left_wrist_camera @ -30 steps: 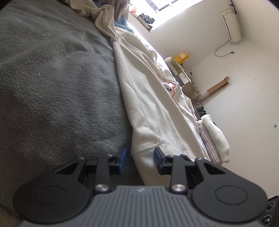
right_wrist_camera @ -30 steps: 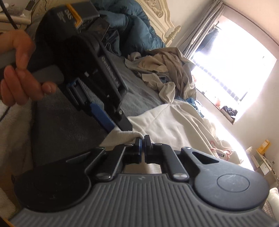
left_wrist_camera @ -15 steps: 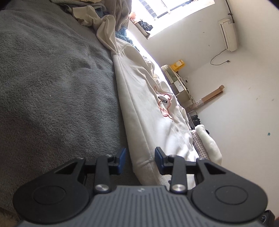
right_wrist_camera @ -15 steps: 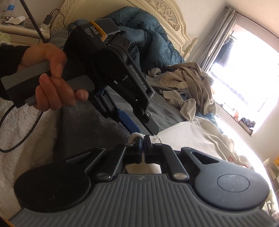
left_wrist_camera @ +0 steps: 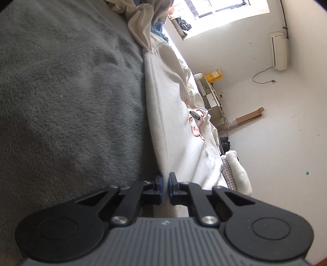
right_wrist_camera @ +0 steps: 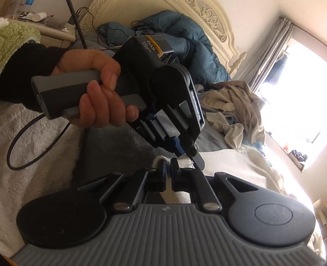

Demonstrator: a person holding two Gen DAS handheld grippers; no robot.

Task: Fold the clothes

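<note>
A cream-white sweatshirt (left_wrist_camera: 179,131) with a pink print lies spread on a grey fleece blanket (left_wrist_camera: 71,92). My left gripper (left_wrist_camera: 165,185) is at its near hem, and its jaws are closing on the hem's edge. From the right wrist view, a person's hand (right_wrist_camera: 96,90) holds that left gripper (right_wrist_camera: 185,152), tips down on the sweatshirt (right_wrist_camera: 231,165). My right gripper (right_wrist_camera: 168,163) pinches a hem corner close beside it. A tuft of cloth sticks up above its pads, and its jaws are easing slightly open.
A heap of beige clothes (right_wrist_camera: 231,102) and a blue duvet (right_wrist_camera: 184,49) lie toward the carved headboard (right_wrist_camera: 204,18). A white fluffy cover (right_wrist_camera: 30,143) and a black cable (right_wrist_camera: 40,143) are at the left. Folded items (left_wrist_camera: 237,165) are stacked past the bed's edge.
The left gripper's jaws went from apart to closed at the sweatshirt hem, and it moved in toward the right gripper. The right gripper kept its pinch on the hem corner.
</note>
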